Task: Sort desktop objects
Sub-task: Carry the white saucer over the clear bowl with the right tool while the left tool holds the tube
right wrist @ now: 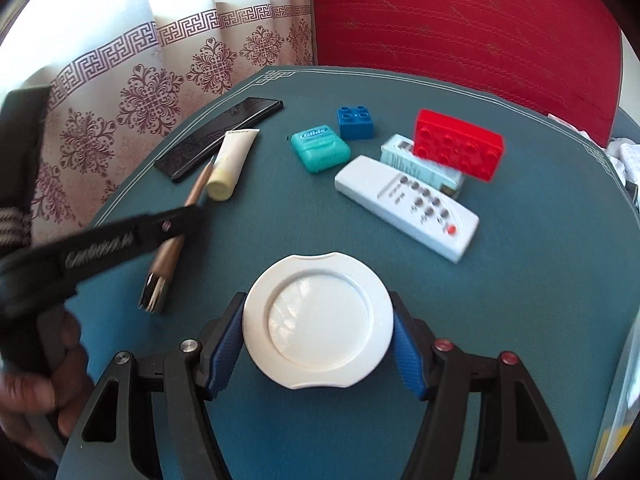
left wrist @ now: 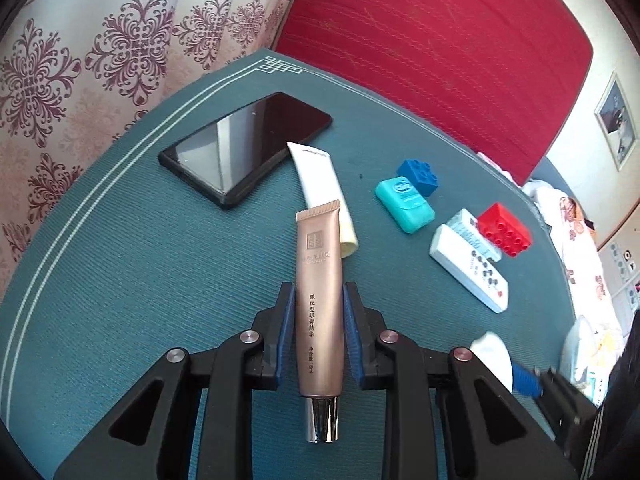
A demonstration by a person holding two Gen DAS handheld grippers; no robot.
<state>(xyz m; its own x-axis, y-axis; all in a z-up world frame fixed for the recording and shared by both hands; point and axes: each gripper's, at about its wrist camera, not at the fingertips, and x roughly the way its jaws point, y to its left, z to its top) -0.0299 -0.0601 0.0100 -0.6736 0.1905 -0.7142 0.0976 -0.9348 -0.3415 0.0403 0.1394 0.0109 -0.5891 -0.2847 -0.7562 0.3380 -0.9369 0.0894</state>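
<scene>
Clamped between the blue pads of the left gripper (left wrist: 319,320) is a bronze cosmetic tube (left wrist: 319,312), jaws nearly closed on its mid-body, its crimped end pointing away from the gripper and its silver cap (left wrist: 322,420) back toward the wrist. It looks light and soft-walled, so a hard squeeze would likely dent it; the grip sits sensibly on the fuller lower half, though the smooth skin could slip. The right gripper (right wrist: 318,338) holds a small white dish (right wrist: 318,320) across its rim, jaws about half spread; this is probably stiff, glossy and breakable, best held by opposite edges as it is.

Just beyond the bronze tube's tip lies a cream tube (left wrist: 324,196), with a black phone (left wrist: 246,148) farther out to the left. Ahead and right of the left gripper sit a teal floss box (left wrist: 405,205), a blue brick (left wrist: 418,176), a white remote (left wrist: 468,270) and a red brick (left wrist: 505,230).

Only the right wrist view shows the red brick perched on a pale blue box (right wrist: 424,168) and the hand (right wrist: 36,392) gripping the left tool. Only the left wrist view shows the bronze tube's printed label.
</scene>
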